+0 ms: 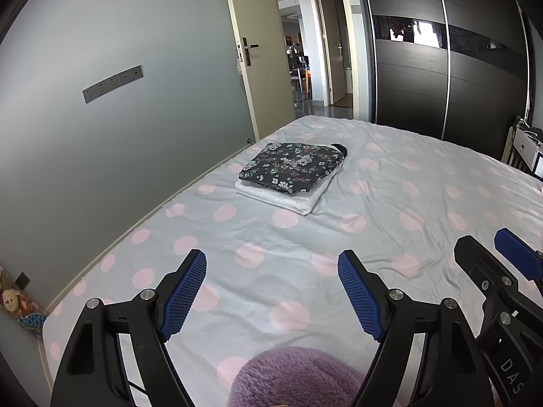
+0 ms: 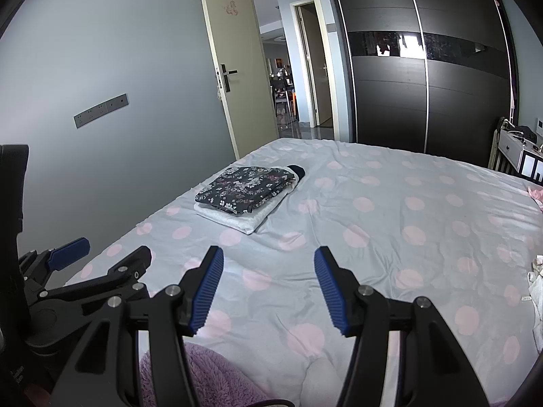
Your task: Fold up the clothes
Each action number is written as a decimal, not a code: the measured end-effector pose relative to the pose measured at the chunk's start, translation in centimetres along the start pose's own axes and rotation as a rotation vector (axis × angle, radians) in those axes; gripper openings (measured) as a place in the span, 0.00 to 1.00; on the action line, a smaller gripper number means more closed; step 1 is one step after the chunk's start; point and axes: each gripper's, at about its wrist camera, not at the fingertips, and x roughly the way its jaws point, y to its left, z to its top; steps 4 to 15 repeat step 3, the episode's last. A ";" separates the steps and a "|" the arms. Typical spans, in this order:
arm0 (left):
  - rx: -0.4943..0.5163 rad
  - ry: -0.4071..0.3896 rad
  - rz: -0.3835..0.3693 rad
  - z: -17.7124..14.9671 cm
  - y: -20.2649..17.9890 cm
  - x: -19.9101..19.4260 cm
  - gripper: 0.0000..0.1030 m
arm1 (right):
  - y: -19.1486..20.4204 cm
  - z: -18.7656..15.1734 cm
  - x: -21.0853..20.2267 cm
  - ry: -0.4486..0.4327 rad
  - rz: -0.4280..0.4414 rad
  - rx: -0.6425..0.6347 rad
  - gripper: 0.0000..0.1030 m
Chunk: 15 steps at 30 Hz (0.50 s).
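While nothing is held between its blue ribbed pads, the left gripper is seen in the left wrist view with its jaws spread wide above a bed sheet of pale grey printed with pink dots. A fluffy purple garment lies on the sheet at the bottom edge, just below and between the two fingers, though whether it is touched by them cannot be told. Further up the bed, well apart from the gripper, a folded dark floral garment is stacked on a folded white one, and a dark item shows at the far end of the stack. The right gripper is seen at the right edge. An open door and a dark wardrobe stand beyond the bed, and a soft toy rests by the wall at the left. In the right wrist view, the right gripper is likewise shown parted wide and holding nothing over the dotted sheet. The fluffy purple garment appears at the lower left, partly hidden behind the left finger. The floral garment on the white one is seen ahead and to the left, well away, and the left gripper enters at the left edge, jaws apart.
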 end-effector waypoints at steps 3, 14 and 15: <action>0.001 -0.006 0.000 0.0 -0.1 -0.2 0.79 | -0.1 0.0 -0.1 0.000 0.000 0.002 0.53; 0.001 -0.006 0.000 0.0 -0.1 -0.2 0.79 | -0.1 0.0 -0.1 0.000 0.000 0.002 0.53; 0.001 -0.006 0.000 0.0 -0.1 -0.2 0.79 | -0.1 0.0 -0.1 0.000 0.000 0.002 0.53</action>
